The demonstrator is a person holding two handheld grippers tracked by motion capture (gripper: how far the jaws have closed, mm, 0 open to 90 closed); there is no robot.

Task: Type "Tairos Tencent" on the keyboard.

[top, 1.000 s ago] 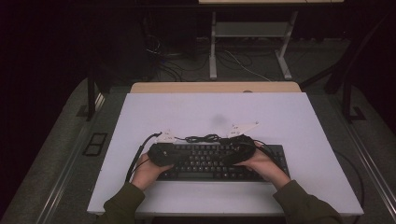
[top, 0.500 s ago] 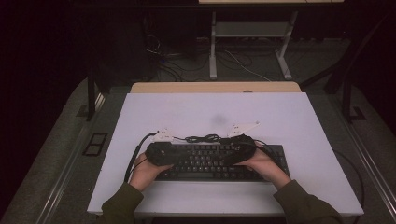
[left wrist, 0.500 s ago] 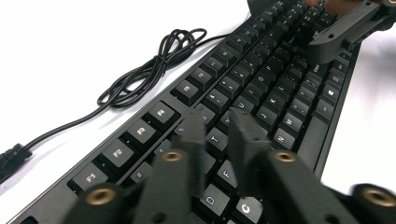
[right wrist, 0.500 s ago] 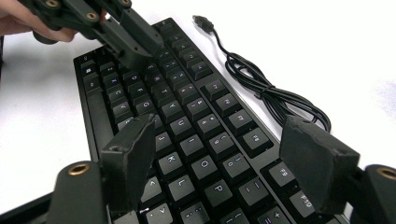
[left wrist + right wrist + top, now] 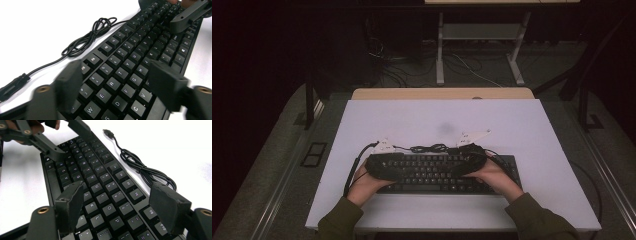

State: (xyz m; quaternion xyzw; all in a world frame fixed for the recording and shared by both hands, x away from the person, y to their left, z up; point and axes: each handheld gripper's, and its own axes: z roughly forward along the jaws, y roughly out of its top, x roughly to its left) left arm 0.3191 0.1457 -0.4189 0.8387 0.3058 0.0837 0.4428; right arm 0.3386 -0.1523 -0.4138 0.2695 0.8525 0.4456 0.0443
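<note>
A black keyboard (image 5: 439,176) lies along the near part of the white table (image 5: 512,130), its cable (image 5: 429,148) coiled just behind it. My left gripper (image 5: 402,167) hovers over the left half of the keyboard and points right. Its jaws have just been opening and now stand open above the letter keys (image 5: 116,68), with nothing gripped. My right gripper (image 5: 462,162) hovers over the right half, pointing left, open above the keys (image 5: 116,187). Each gripper view shows the other gripper farther off: the right gripper (image 5: 187,15) and the left gripper (image 5: 47,145).
The cable (image 5: 87,40) ends in a USB plug (image 5: 108,131) lying loose on the table. A faint dark smudge (image 5: 444,128) marks the tabletop. Beyond the far edge stands a wooden table (image 5: 442,93), with desk legs (image 5: 440,55) and floor cables behind.
</note>
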